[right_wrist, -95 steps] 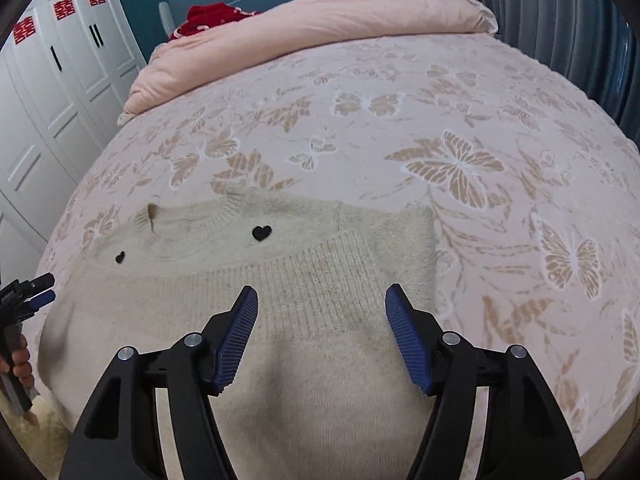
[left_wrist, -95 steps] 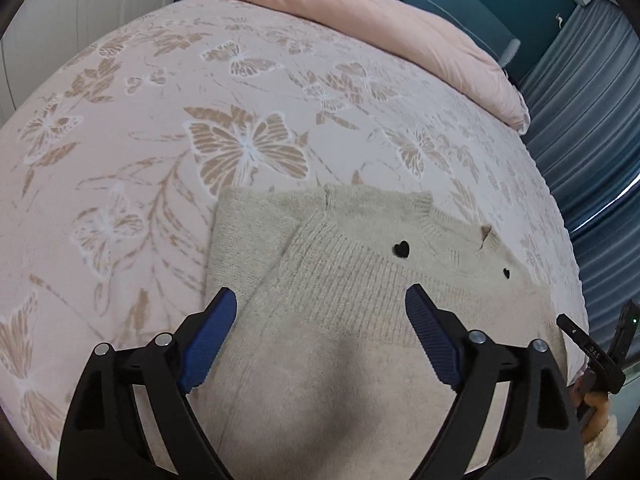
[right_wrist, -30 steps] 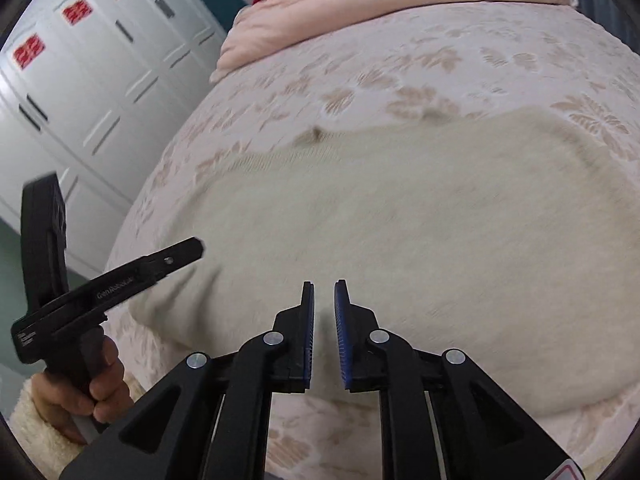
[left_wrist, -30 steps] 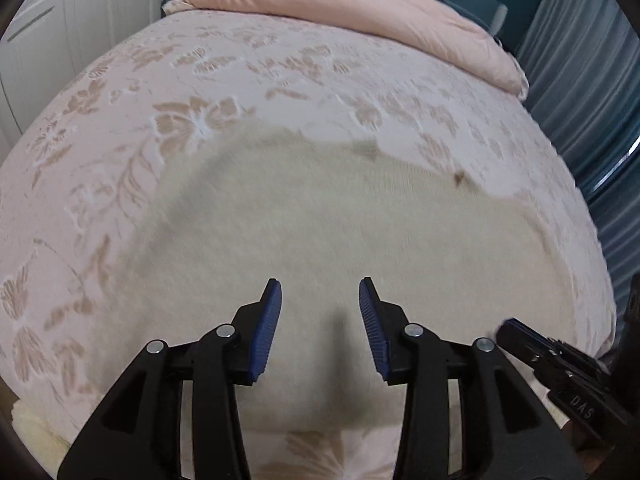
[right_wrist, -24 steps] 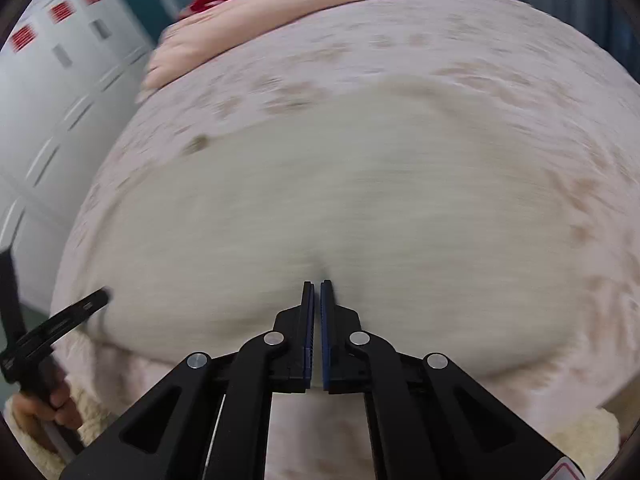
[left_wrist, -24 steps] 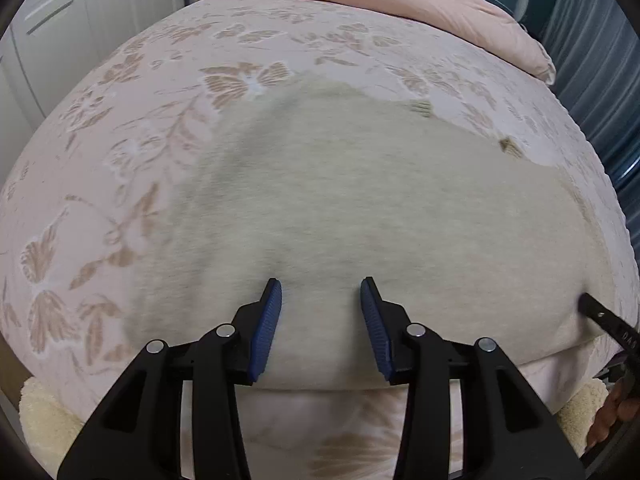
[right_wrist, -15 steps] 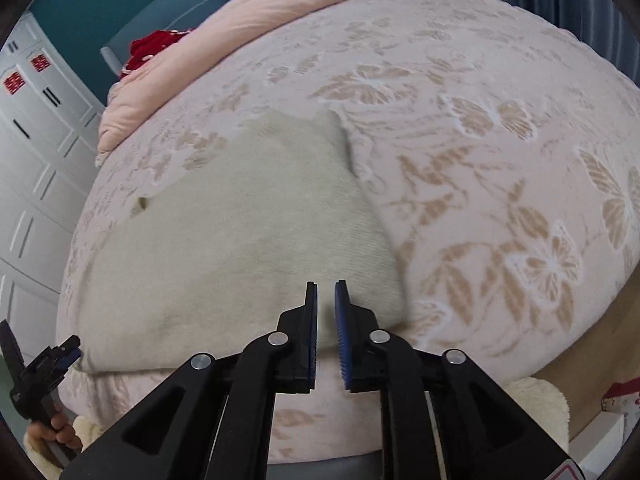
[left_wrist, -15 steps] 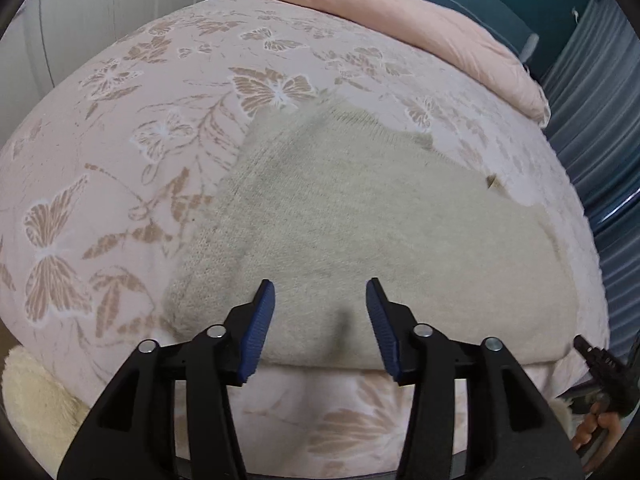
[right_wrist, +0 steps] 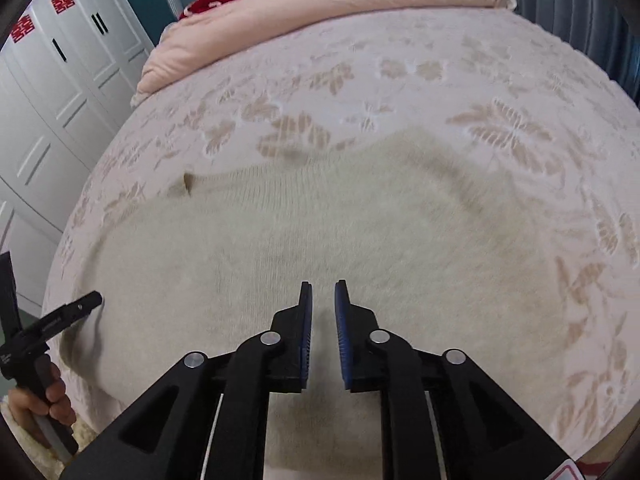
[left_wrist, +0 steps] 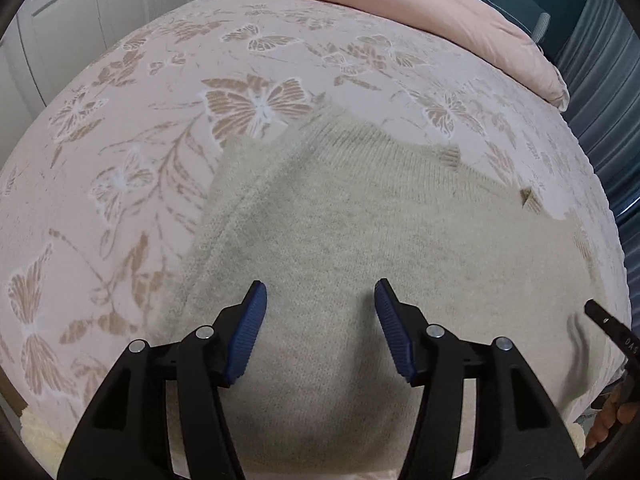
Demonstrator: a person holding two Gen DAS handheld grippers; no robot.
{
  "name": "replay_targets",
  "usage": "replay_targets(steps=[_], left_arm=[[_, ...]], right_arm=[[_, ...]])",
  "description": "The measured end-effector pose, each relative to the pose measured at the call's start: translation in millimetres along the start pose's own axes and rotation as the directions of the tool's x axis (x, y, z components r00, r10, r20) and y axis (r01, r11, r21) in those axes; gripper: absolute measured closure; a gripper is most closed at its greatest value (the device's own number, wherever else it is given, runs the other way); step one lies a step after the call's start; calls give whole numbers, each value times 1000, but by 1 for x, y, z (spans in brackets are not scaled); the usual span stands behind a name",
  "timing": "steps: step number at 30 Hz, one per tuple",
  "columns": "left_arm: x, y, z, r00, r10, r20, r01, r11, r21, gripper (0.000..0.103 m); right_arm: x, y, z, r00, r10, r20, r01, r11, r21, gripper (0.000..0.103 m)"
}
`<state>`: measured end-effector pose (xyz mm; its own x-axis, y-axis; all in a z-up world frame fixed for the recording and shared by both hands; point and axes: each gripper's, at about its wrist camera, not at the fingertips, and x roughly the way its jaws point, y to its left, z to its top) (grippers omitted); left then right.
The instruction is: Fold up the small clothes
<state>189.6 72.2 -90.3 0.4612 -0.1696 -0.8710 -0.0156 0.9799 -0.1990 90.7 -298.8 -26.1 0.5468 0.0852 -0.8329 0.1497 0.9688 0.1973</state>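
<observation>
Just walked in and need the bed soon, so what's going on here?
A person with a handheld gripper in each hand is folding a cream knit sweater on the butterfly-print bedspread. The sweater lies flat, folded over. The left gripper is open above its near part. The right gripper is slightly open, holding nothing.

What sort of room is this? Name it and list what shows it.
Most likely a bedroom. The sweater lies on a bed with a butterfly-print cover, a pink duvet is piled at its head, and white wardrobe doors stand alongside.
</observation>
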Motion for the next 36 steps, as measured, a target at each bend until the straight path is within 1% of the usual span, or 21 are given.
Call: replay_targets(steps=[3,5,8,9,10,11,12,14,15,16,19,21,23,24,26,28,30,31,32,34,36], left_arm=[[8,-2,27,1000,-2,10,3,1000,-25,46],[17,1,48,1000,-9,27,10,998,-55,38],[41,6,75,1000,-17,0,17,996,-88,38],[48,4,81,1000,-3,0,3,997,-73,48],[53,-1,85,1000,15,6,-15,999,-33,63],[58,-6,90,1000,27,0,-27,1000,9,93],[60,-7,95,1000,22,-6,-22,1000,18,98],[55,-3,105,999,36,31,-36,999,0,103],[56,1,109,997,68,38,-68,998,0,103],[62,5,112,995,98,23,-98,995,2,103],[87,21,112,987,136,-87,-138,990,-16,102],[68,28,109,997,63,-48,-66,995,-73,101],[43,27,103,1000,-13,-2,12,997,-82,96],[33,22,100,999,-43,12,43,997,-67,89],[27,11,96,999,-44,20,44,999,-30,41],[35,-1,97,1000,-21,11,21,1000,2,32],[53,-10,99,1000,-6,-26,7,999,34,37],[62,-12,98,999,12,-42,-11,999,43,44],[72,-13,97,997,38,-60,-34,998,54,56],[84,-13,97,997,58,-55,-55,997,58,57],[86,-15,101,996,73,-51,-70,995,65,56]], right_arm=[[0,-27,35,995,-64,71,60,996,66,46],[12,-48,55,987,-129,94,118,987,113,39],[46,-72,76,990,-141,8,138,978,154,39],[57,-75,78,991,-131,-20,133,980,151,40],[67,-75,79,992,-120,-44,125,983,134,73],[74,-70,79,992,-108,-63,114,989,98,100],[74,-66,82,992,-115,-59,119,990,70,97],[51,-66,88,993,-105,44,101,991,82,97],[43,-72,90,991,-107,83,98,989,107,97],[45,-81,91,990,-118,83,106,986,128,97],[94,-104,82,985,-137,-103,150,980,130,95],[79,-94,84,988,-150,-46,154,983,104,87],[56,-78,85,990,-137,23,135,987,83,85],[46,-70,83,988,-142,54,139,988,60,85],[32,-53,76,987,-134,86,132,991,27,78],[30,-39,67,992,-92,83,90,996,22,76],[33,-27,56,998,-40,51,38,999,33,76],[35,-20,50,999,-24,37,23,999,27,76],[38,-13,45,999,-21,27,21,1000,6,76],[52,-4,37,998,-58,-8,58,997,-42,77],[72,-7,31,992,-102,-69,98,994,-53,82]])
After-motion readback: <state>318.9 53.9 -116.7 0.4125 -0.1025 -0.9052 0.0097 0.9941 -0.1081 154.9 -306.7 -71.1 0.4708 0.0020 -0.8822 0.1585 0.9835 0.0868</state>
